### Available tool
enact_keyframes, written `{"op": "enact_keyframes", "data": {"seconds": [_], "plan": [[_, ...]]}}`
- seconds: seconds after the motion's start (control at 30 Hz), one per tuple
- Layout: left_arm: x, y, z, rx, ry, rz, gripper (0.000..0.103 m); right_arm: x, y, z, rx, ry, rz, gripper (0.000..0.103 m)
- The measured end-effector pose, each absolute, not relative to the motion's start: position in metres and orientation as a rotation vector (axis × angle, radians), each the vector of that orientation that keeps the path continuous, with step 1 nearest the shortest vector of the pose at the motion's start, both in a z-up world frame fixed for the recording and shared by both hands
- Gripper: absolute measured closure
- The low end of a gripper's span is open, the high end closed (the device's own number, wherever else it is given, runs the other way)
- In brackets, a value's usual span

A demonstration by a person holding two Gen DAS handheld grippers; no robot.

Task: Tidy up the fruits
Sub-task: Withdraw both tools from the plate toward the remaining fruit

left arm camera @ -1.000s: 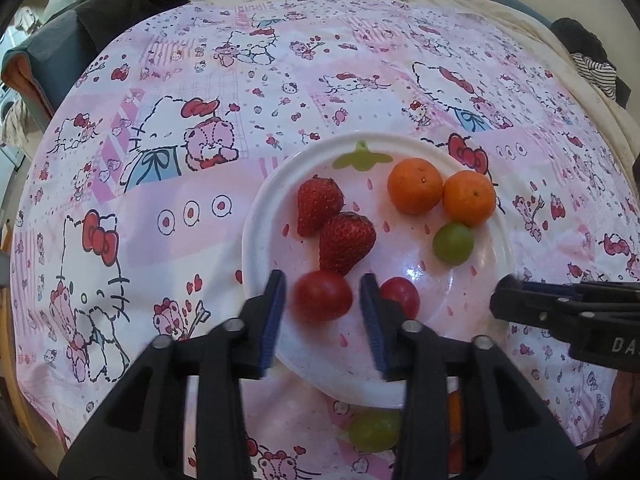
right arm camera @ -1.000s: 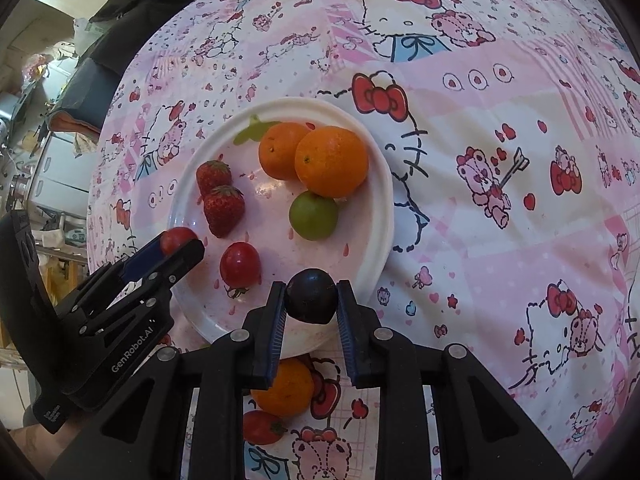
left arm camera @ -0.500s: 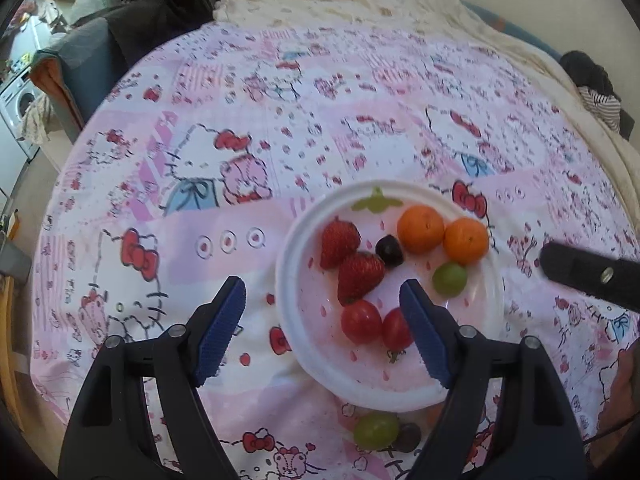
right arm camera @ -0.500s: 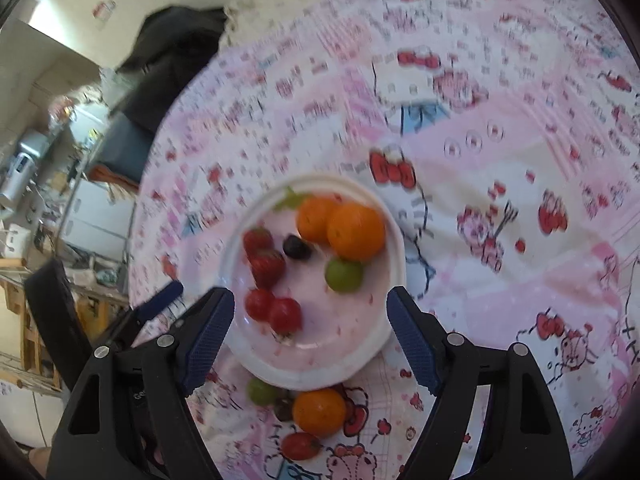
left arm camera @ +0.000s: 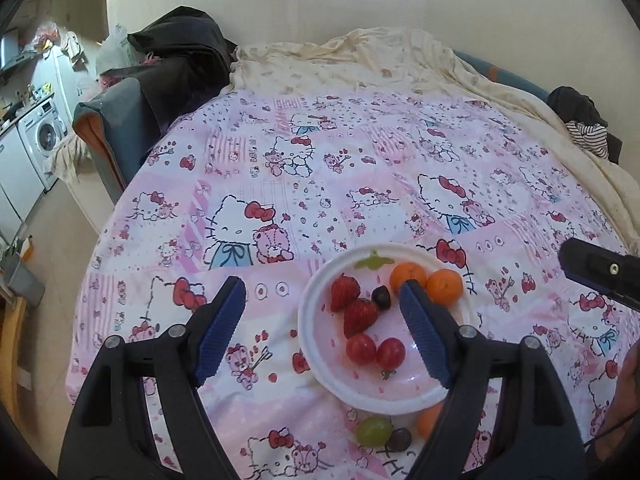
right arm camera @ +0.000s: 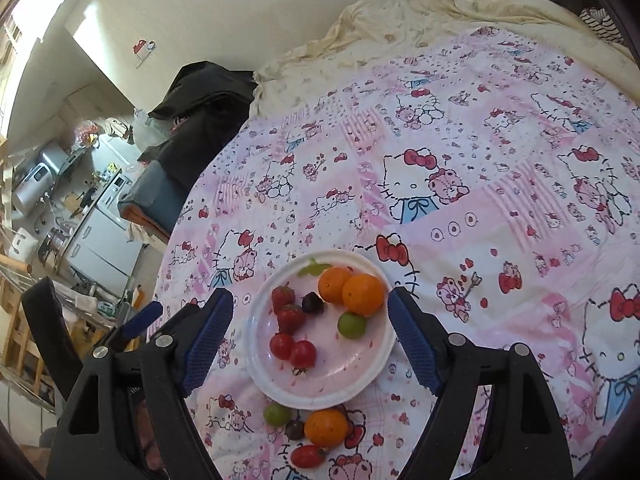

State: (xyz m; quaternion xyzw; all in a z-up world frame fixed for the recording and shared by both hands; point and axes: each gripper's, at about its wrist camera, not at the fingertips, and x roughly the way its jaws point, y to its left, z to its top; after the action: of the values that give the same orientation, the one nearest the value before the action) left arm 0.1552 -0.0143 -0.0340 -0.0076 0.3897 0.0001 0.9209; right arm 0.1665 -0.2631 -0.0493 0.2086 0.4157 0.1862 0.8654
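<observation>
On the plate [right arm camera: 376, 364], two strawberries [right arm camera: 290, 317] point tips toward the camera.

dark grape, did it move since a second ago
Yes. The dark grape was between the right gripper jaws at the plate's near rim; it now lies beside the strawberries, and the jaws have just opened.

Left view: orange [left arm camera: 429, 420] half hidden behind hand-held gripper arm.

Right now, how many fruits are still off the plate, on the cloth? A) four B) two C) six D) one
A: beside the plate lie a green grape, dark grape, orange and tomato.
</observation>
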Motion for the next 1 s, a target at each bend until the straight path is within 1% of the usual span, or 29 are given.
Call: {"op": "enact_keyframes", "data": {"seconds": [0.23,0.53,0.83,1.0], "plan": [[0.130,-0.006,-0.017,-0.016,0.763,0.015,0.026,0.143,-0.271,-0.039,0.412,0.850,0.378,0.021],[0.094,0.001,0.000,-0.005,0.730,0.018,0.026,0.115,-0.279,-0.038,0.414,0.869,0.361,0.021],[0.071,0.012,-0.004,-0.035,0.776,0.045,0.026,0.094,-0.279,-0.046,0.414,0.911,0.346,0.021],[0.065,0.017,-0.013,-0.058,0.822,0.073,0.026,0.096,-0.287,-0.064,0.489,0.987,0.332,0.021]]}}
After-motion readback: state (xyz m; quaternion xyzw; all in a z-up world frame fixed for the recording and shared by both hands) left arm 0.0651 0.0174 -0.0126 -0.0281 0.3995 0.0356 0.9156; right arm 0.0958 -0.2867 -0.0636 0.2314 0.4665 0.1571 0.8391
